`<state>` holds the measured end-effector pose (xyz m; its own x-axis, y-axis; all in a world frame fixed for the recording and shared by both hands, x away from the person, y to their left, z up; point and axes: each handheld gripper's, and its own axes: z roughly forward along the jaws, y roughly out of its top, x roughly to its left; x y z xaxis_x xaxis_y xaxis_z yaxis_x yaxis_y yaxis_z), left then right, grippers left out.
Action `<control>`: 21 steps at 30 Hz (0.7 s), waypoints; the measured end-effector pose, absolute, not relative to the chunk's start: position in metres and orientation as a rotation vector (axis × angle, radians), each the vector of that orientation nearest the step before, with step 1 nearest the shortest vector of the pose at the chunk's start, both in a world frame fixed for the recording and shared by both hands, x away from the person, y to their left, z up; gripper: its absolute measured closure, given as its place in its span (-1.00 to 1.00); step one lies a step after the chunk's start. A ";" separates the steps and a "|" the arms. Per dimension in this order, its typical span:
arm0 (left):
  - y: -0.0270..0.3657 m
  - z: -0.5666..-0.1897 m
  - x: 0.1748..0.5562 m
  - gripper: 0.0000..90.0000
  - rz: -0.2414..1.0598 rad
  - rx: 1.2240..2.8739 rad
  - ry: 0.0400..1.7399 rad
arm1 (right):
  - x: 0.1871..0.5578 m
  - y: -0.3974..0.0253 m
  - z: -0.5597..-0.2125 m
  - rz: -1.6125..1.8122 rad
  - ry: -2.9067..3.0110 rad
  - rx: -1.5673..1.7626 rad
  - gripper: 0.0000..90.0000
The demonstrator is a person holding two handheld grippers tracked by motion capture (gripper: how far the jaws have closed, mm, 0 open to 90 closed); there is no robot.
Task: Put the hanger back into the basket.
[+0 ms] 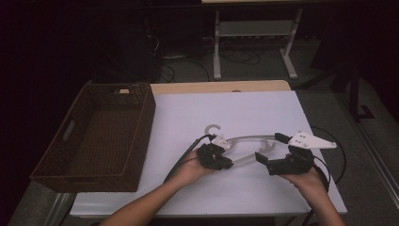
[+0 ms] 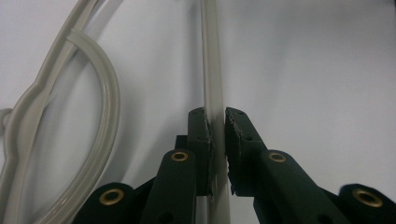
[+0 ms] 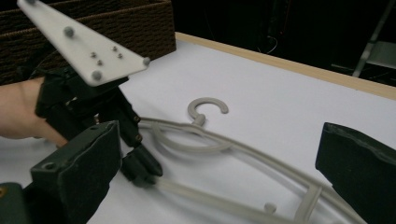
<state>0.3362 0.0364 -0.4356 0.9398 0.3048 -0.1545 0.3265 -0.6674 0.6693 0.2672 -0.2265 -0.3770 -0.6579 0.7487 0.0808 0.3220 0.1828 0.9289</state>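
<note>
I am clamping the left gripper (image 2: 216, 122) on the bottom bar of the grey hanger (image 1: 244, 141), which is lying flat on the white table (image 1: 263, 108). The right gripper (image 3: 219, 163) is hovering wide open, holding nothing. Risk: the thin bar is slipping or twisting in the jaws if I lift one-sided.
</note>
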 end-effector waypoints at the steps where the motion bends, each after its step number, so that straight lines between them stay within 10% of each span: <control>1: 0.036 -0.436 0.333 0.81 -0.043 2.353 0.427 | 0.267 -0.226 -0.377 1.473 2.072 1.007 -1.00; 21: 0.063 -0.426 0.326 0.51 -0.118 2.282 0.436 | 0.267 -0.228 -0.377 1.475 2.066 1.009 -1.00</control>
